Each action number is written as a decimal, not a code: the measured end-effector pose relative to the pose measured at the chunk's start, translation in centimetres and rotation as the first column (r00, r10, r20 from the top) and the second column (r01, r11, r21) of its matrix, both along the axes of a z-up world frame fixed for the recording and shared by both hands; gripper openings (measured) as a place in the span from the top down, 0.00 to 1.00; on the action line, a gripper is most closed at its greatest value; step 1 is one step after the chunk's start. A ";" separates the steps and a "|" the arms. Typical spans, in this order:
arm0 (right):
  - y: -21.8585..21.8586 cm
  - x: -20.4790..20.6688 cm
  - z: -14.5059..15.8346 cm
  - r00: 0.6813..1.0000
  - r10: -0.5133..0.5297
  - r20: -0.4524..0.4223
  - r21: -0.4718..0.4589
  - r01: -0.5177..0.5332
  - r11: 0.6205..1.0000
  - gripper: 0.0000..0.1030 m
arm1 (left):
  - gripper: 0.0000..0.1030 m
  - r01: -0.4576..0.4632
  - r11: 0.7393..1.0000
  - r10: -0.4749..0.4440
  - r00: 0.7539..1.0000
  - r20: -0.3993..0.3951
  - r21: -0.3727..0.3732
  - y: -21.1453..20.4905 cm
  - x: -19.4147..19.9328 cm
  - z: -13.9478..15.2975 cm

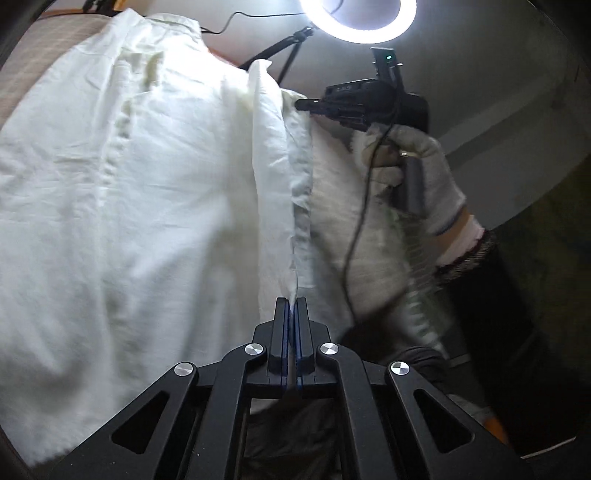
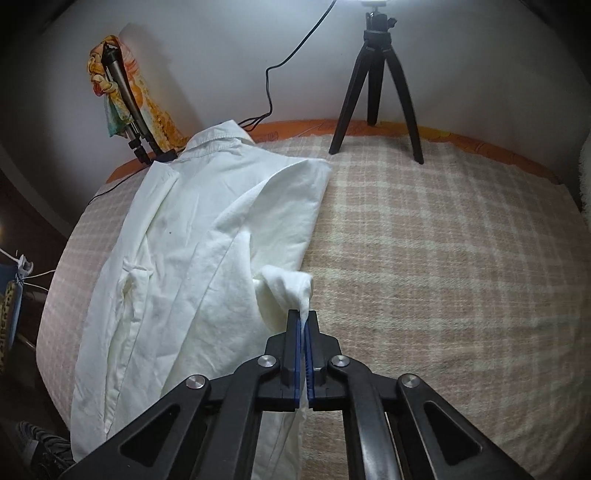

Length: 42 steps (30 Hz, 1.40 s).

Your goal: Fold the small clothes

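A white button shirt (image 2: 177, 258) lies on the checked pink blanket (image 2: 424, 258), collar at the far side. My right gripper (image 2: 303, 317) is shut on a bunched edge of the shirt near its right side, lifted a little off the blanket. My left gripper (image 1: 293, 304) is shut on a hem edge of the same shirt (image 1: 129, 184), which hangs taut in front of it. In the left wrist view the right gripper (image 1: 306, 105) shows above, held by a gloved hand, pinching the cloth's upper edge.
A black tripod (image 2: 376, 85) stands at the blanket's far edge under a ring light (image 1: 358, 14). A second stand with a yellow patterned cloth (image 2: 125, 88) is at the far left. A black cable (image 2: 273, 88) runs down the wall.
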State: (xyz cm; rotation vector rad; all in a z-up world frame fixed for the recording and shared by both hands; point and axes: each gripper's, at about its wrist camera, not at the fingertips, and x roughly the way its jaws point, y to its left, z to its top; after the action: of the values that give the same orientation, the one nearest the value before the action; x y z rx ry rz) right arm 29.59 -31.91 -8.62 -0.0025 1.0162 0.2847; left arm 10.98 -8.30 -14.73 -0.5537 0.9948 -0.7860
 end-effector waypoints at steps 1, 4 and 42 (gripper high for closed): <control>-0.4 0.0 0.5 1.000 -0.005 0.004 -0.002 0.005 1.000 1.00 | 0.99 0.008 1.000 -0.008 1.000 0.005 -0.016 -0.3 -0.2 0.4; -1.0 0.1 1.9 1.000 -0.005 0.011 -0.022 0.006 1.000 1.00 | 0.99 0.033 0.996 -0.037 0.999 -0.037 -0.087 -1.0 -0.6 0.4; 7.6 7.7 0.4 1.000 0.012 -0.008 0.084 -0.012 0.996 1.00 | 0.99 0.051 0.988 -0.055 0.998 0.023 0.148 -2.0 -0.8 -3.0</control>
State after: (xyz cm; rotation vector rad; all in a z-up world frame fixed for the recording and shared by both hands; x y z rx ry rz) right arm 37.34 -24.30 -8.25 0.0688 1.0119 0.3384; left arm 10.22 -10.28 -17.77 -0.3900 1.0367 -0.7582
